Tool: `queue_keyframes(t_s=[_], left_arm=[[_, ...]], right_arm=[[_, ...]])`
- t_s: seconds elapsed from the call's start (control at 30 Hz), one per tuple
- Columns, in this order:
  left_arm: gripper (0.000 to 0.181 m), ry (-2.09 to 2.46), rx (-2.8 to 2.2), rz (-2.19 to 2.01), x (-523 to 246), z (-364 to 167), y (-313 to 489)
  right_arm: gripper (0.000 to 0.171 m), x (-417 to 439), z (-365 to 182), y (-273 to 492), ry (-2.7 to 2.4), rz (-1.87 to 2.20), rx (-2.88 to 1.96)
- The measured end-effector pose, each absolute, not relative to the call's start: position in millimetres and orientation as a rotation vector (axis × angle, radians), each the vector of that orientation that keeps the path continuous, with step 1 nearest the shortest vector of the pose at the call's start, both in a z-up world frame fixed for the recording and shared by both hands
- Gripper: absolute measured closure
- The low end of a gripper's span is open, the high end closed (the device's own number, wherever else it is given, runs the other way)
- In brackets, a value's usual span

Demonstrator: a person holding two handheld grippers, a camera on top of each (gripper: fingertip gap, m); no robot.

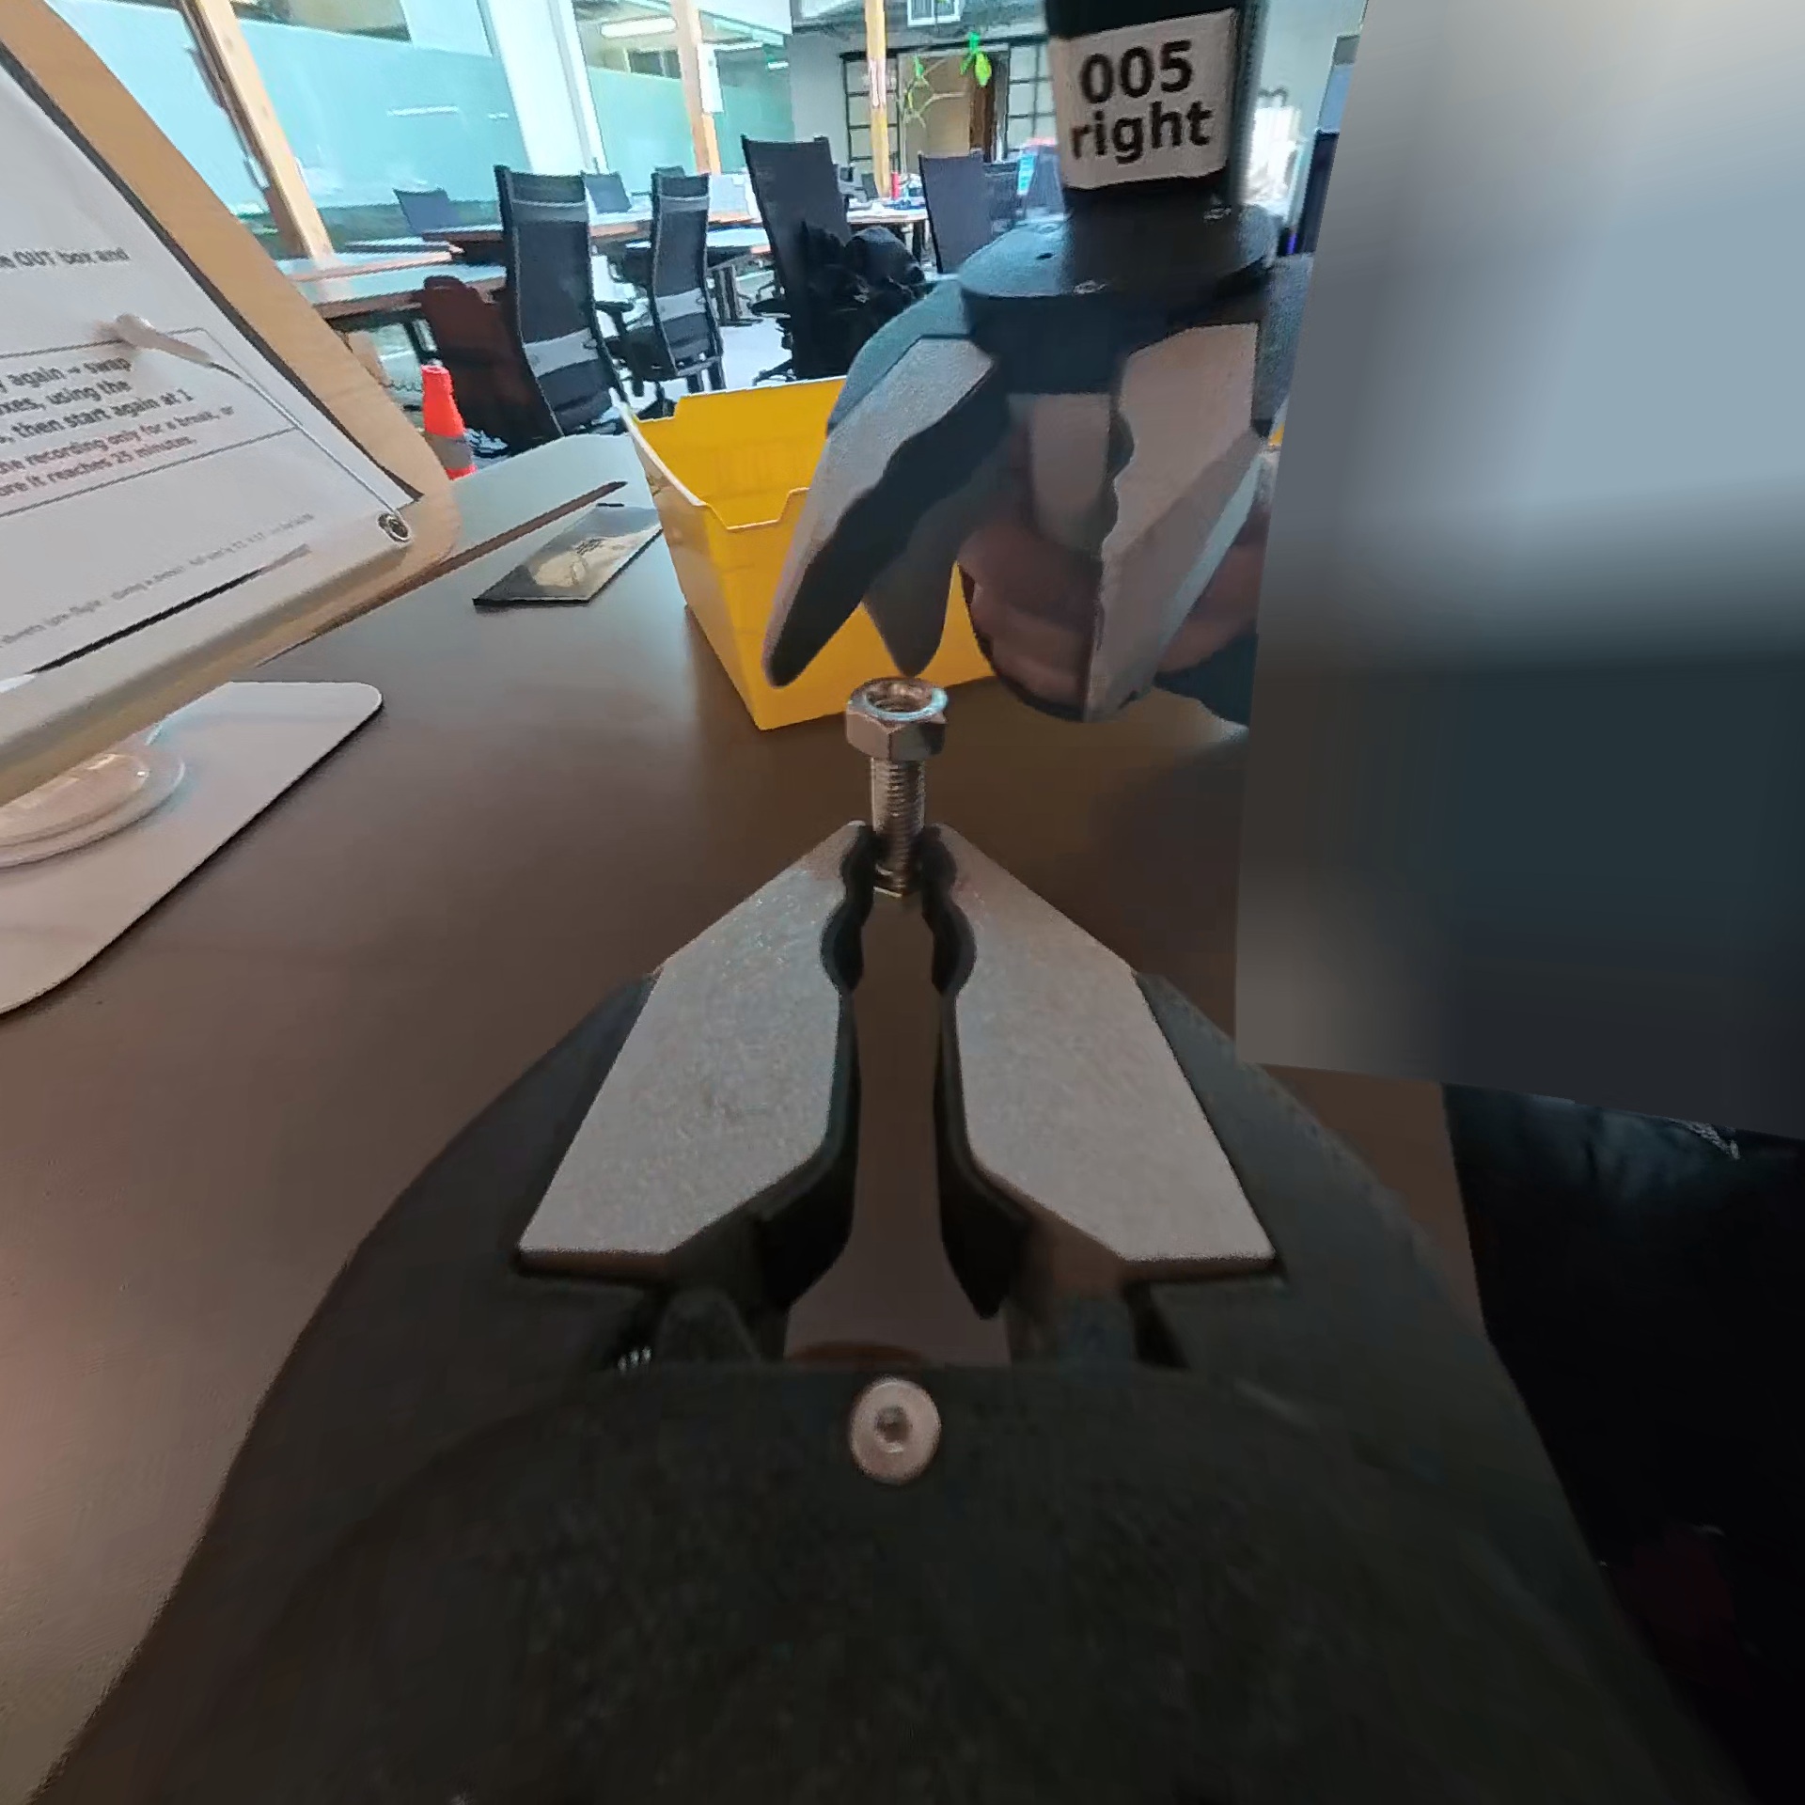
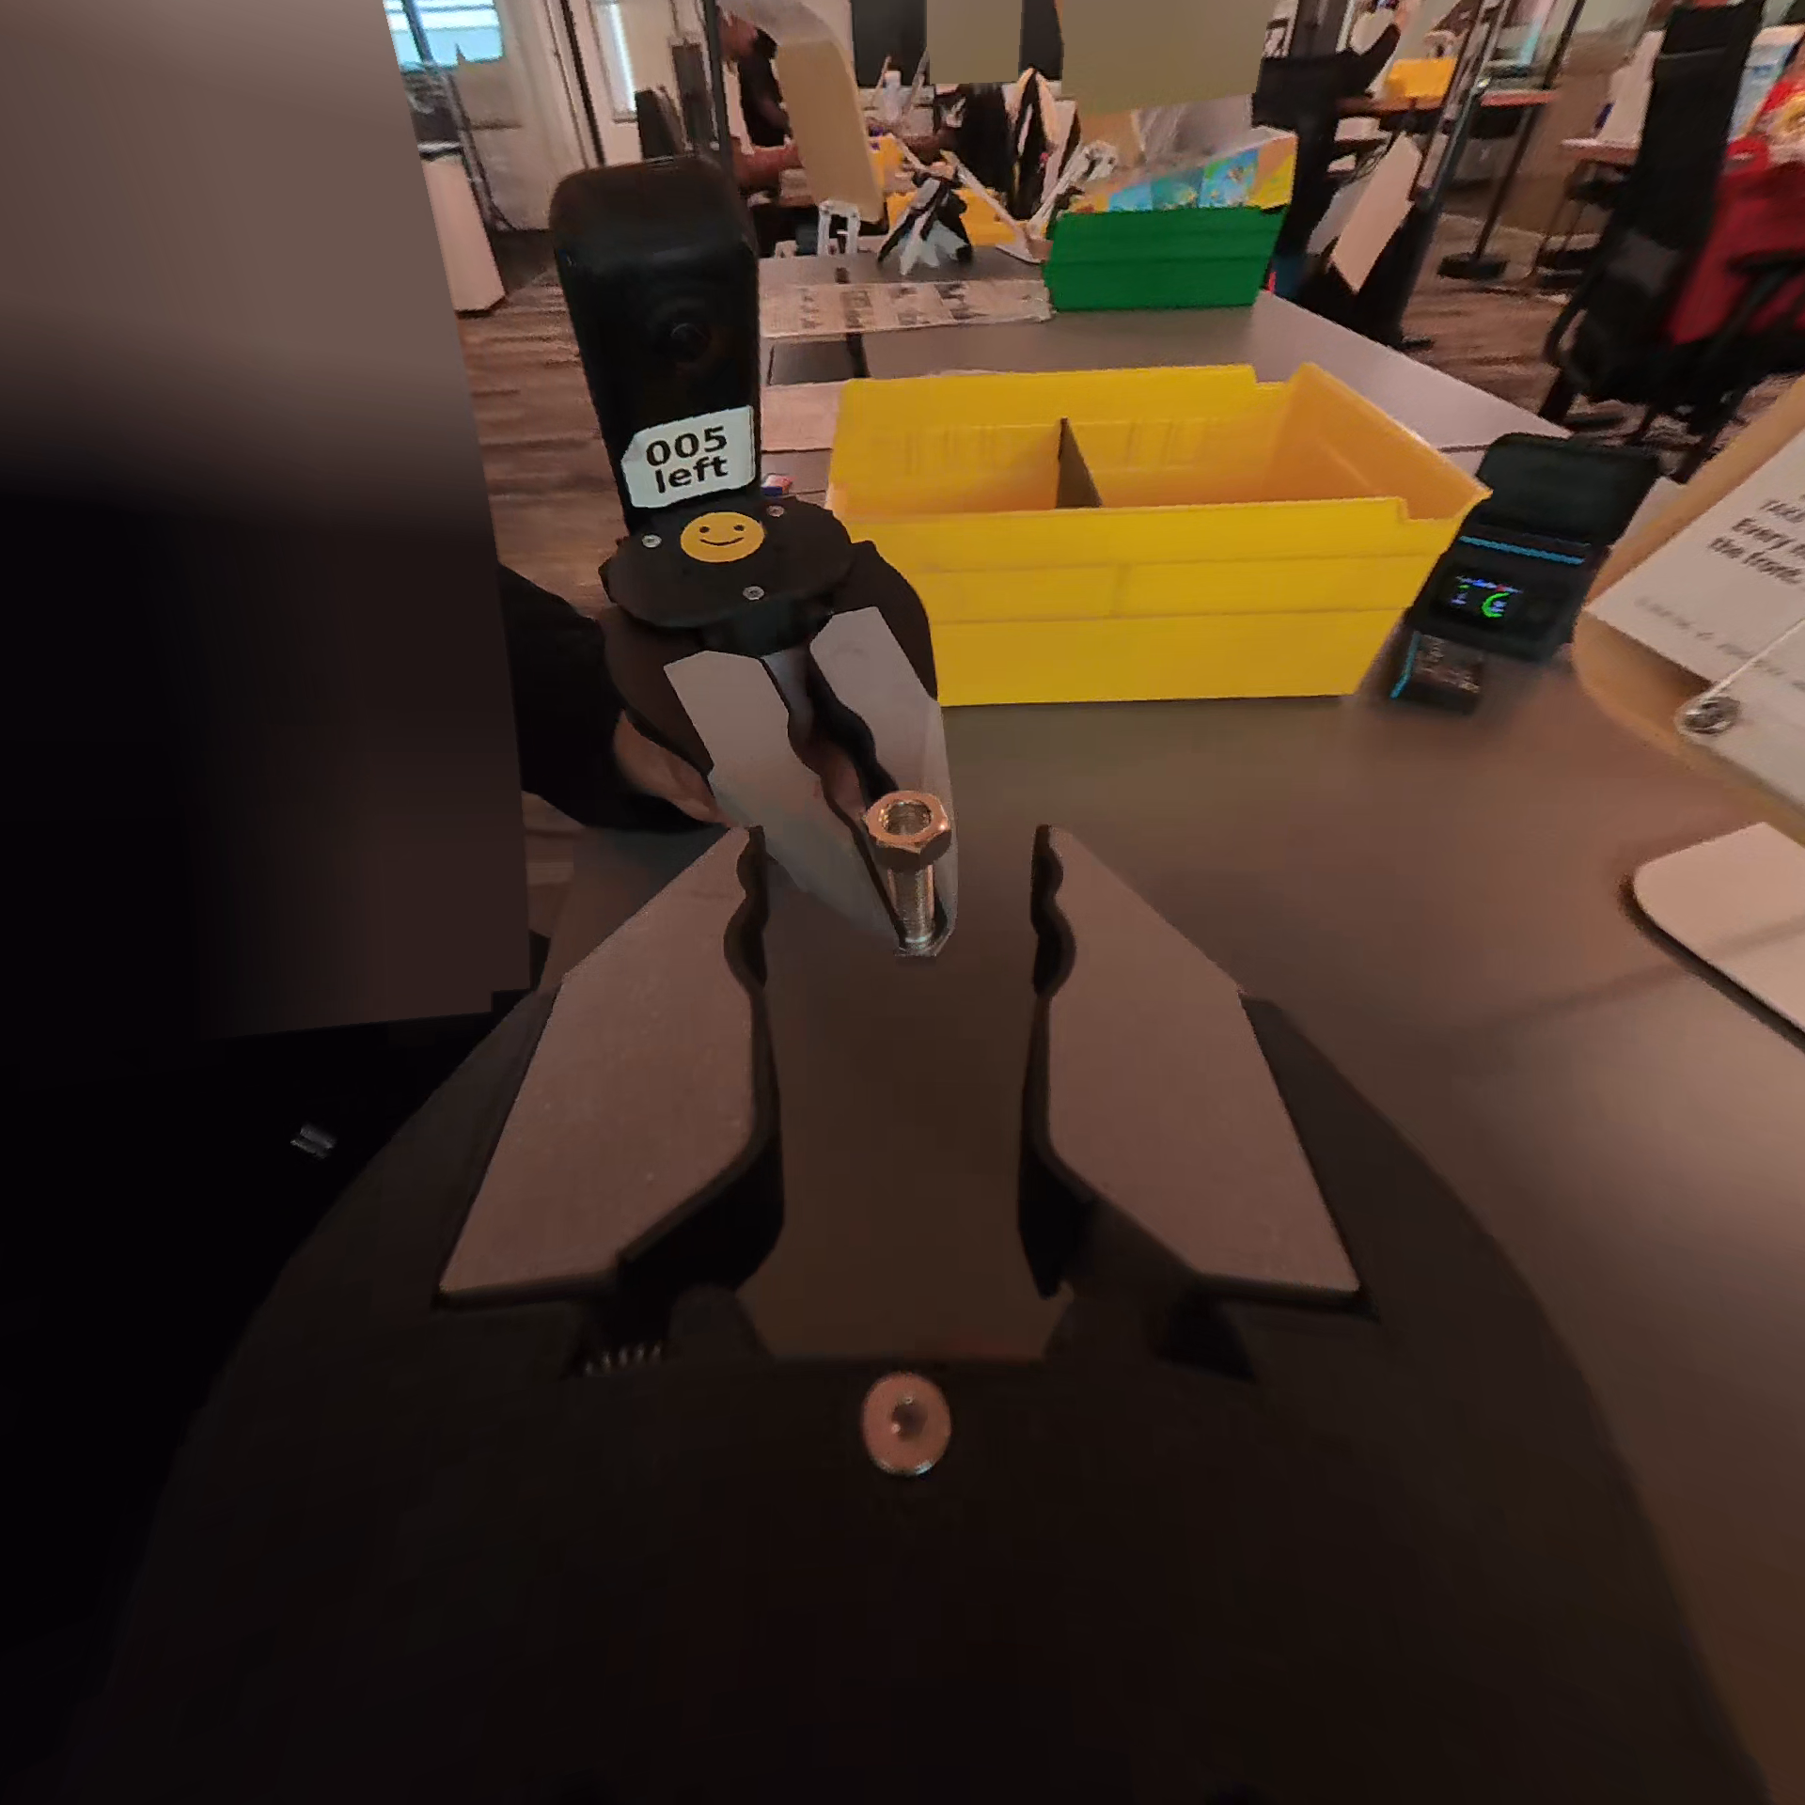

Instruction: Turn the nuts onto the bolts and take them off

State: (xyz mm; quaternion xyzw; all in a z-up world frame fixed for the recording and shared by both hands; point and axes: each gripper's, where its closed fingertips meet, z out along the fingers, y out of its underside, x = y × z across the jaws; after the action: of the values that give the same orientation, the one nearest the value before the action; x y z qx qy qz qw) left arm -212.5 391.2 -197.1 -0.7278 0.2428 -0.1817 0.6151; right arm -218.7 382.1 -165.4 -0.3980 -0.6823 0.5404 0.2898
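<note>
1. Clamped at its lower end, a silver threaded steel bolt [image 1: 895, 811] stands upright between the fingertips of the left gripper [image 1: 897, 860], above the dark brown tabletop [image 1: 391, 977].
2. A silver hexagonal nut [image 1: 896, 721] sits at the bolt's upper end.
3. The right gripper [image 2: 899, 879] is spread wide with nothing between its fingers, its tips just beside the nut.
4. A yellow plastic bin [image 2: 1153, 586] with a divider rests on the tabletop behind.
</note>
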Motion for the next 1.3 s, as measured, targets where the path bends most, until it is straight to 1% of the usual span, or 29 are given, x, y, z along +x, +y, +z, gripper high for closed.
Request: queue_keyframes(t_s=[0.2,0.4,0.47,0.53,0.6,0.7,0.83,0.87,0.93,1.0,1.03,1.1,1.13,1.17,1.2,1.23,1.27,1.3], left_arm=[[0.174,0.571,-1.678,-0.430,-207.3,-198.5,391.7],[0.174,0.501,-1.705,-0.399,-219.9,-200.0,397.7],[0.174,0.484,-1.712,-0.406,-223.3,-200.3,398.4],[0.174,0.490,-1.703,-0.416,-221.5,-198.9,397.4],[0.174,0.506,-1.701,-0.414,-217.7,-199.1,396.7],[0.174,0.507,-1.705,-0.400,-216.8,-199.5,397.9],[0.174,0.425,-1.742,-0.358,-235.9,-202.6,404.1],[0.174,0.428,-1.745,-0.358,-236.9,-203.2,403.9],[0.174,0.461,-1.723,-0.378,-229.2,-201.1,401.4],[0.174,0.502,-1.721,-0.373,-219.5,-202.2,400.4],[0.174,0.514,-1.714,-0.383,-215.0,-201.5,399.7],[0.174,0.506,-1.709,-0.374,-215.0,-199.7,400.7],[0.174,0.480,-1.719,-0.349,-221.7,-199.9,402.9],[0.174,0.448,-1.723,-0.334,-229.7,-199.1,404.6],[0.174,0.412,-1.734,-0.321,-238.5,-199.4,406.1],[0.174,0.396,-1.752,-0.317,-244.4,-202.2,406.9],[0.174,0.392,-1.754,-0.335,-245.2,-202.6,406.0],[0.174,0.404,-1.735,-0.357,-241.7,-200.1,404.3]], right_arm=[[0.119,-220.3,-169.0,371.2,-1.860,1.440,-1.024],[0.127,-216.5,-169.6,375.9,-1.844,1.411,-1.041],[0.132,-215.1,-168.9,383.0,-1.819,1.403,-1.064],[0.132,-216.3,-166.0,386.5,-1.795,1.423,-1.076],[0.124,-220.6,-164.8,381.9,-1.805,1.450,-1.071],[0.122,-226.3,-172.9,371.8,-1.872,1.403,-1.057],[0.133,-217.4,-174.4,378.2,-1.858,1.360,-1.065],[0.144,-213.0,-169.9,378.7,-1.837,1.399,-1.051],[0.142,-214.0,-164.5,385.5,-1.793,1.421,-1.072],[0.120,-224.5,-165.9,387.8,-1.788,1.414,-1.116],[0.118,-228.9,-168.8,383.8,-1.814,1.416,-1.125],[0.118,-232.4,-178.1,373.9,-1.883,1.393,-1.120],[0.123,-230.7,-180.4,370.8,-1.901,1.382,-1.108],[0.116,-228.4,-180.2,372.4,-1.891,1.362,-1.106],[0.120,-223.5,-178.8,374.4,-1.883,1.355,-1.093],[0.144,-216.9,-174.1,373.9,-1.871,1.386,-1.059],[0.149,-213.4,-168.2,375.8,-1.838,1.416,-1.042],[0.148,-213.7,-165.7,380.6,-1.814,1.416,-1.055]])
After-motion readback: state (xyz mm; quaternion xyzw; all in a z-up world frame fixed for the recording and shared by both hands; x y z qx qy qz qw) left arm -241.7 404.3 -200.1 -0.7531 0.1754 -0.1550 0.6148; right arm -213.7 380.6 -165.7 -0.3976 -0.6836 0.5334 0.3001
